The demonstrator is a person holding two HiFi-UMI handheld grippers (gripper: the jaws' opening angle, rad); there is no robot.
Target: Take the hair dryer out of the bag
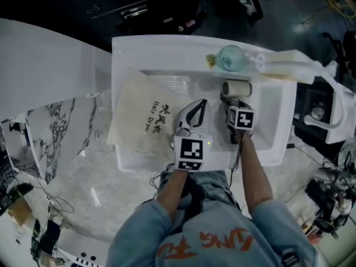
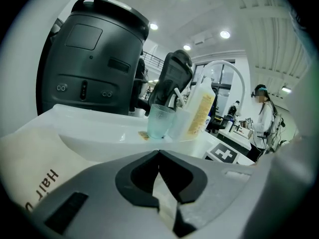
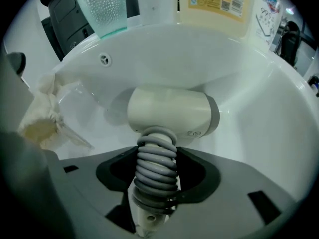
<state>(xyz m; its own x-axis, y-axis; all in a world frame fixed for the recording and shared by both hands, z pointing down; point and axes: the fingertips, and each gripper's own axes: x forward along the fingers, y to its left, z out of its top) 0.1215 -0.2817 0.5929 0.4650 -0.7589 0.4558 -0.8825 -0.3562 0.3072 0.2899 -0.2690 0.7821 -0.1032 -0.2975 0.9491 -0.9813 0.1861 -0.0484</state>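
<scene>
Head view: the bag [image 1: 139,115] drapes over the sink's [image 1: 125,46] left rim. The hair dryer [image 1: 237,88] is out of it, in the basin, with bare room to its right.

Left gripper view: the left gripper [image 2: 158,152] is pinched together on the bag's edge.

Right gripper view: the right gripper [image 3: 158,149] clamps the hair dryer's cord-wrapped handle.

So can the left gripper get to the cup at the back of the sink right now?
Probably not yet. The left gripper is shut on the cloth of the bag, so it would have to let go first. Beyond that, the way across the sink to the cup looks free.
</scene>
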